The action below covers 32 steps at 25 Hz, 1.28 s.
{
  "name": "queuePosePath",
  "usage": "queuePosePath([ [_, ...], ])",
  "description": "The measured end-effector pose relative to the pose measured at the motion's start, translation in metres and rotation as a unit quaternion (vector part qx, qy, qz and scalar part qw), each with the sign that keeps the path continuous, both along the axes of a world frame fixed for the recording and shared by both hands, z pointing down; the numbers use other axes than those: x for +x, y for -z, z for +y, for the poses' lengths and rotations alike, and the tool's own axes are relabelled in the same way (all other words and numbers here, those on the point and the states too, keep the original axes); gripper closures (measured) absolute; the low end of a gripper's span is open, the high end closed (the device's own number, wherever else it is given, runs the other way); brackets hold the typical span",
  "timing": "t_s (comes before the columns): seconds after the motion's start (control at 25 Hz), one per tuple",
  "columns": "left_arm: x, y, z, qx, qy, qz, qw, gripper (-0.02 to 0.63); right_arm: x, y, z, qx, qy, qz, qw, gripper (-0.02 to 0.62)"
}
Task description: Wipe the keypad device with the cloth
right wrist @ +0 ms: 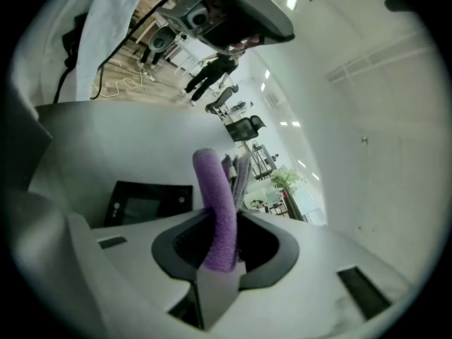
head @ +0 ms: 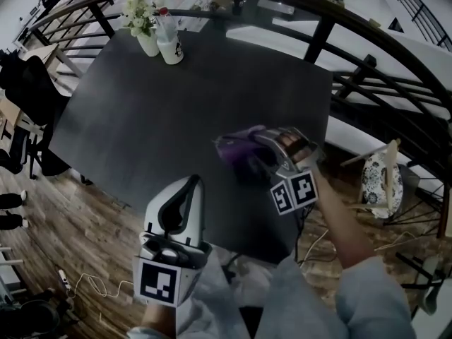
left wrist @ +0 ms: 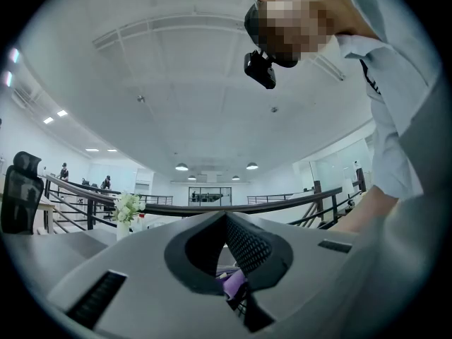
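The right gripper (right wrist: pixel 224 224) has its jaws clenched on the purple cloth (right wrist: pixel 212 189), and the keypad device (right wrist: pixel 145 203) lies just beside them. The left gripper (left wrist: pixel 227 221), clenched on nothing, sits farther back.

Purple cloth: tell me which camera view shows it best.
Right gripper view: the cloth stands close and sharp, pinched in the right tool. The head view shows a blurred purple bunch over the table; the left gripper view, only a small purple scrap.
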State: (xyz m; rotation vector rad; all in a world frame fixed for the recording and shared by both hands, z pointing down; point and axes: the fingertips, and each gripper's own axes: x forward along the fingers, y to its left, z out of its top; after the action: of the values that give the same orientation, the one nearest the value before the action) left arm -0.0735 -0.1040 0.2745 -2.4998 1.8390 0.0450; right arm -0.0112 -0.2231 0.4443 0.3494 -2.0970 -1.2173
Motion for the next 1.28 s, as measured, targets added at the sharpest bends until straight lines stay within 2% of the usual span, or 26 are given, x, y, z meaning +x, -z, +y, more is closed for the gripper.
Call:
queuePosePath([
  [0.2, -0.004, 0.002, 0.0, 0.001, 0.002, 0.001, 1.0, 0.594, 0.007, -0.012, -0.004, -0.011, -0.007, 0.019, 1.0, 0.497],
  [0.48, 0.005, -0.003, 0.0, -0.004, -0.014, -0.001, 0.9999, 0.594, 0.038, -0.015, -0.021, -0.017, -0.056, 0.015, 0.998, 0.497],
  [0.72, 0.012, -0.003, 0.001, -0.008, -0.024, -0.001, 0.9997, 0.594, 0.066, -0.014, -0.035, -0.043, -0.118, -0.024, 0.992, 0.497],
  [0.92, 0.019, -0.006, 0.001, -0.013, -0.031, -0.004, 0.9994, 0.594, 0.091, -0.017, -0.047, -0.08, -0.178, -0.071, 0.978, 0.497],
  [1.12, 0.025, -0.008, 0.002, -0.017, -0.041, -0.008, 0.999, 0.594, 0.108, -0.023, -0.049, -0.127, -0.239, -0.146, 0.952, 0.497],
  [1.28, 0.032, -0.007, 0.002, -0.018, -0.049, -0.011, 0.9986, 0.594, 0.118, -0.029, -0.044, -0.144, -0.269, -0.171, 0.937, 0.497],
])
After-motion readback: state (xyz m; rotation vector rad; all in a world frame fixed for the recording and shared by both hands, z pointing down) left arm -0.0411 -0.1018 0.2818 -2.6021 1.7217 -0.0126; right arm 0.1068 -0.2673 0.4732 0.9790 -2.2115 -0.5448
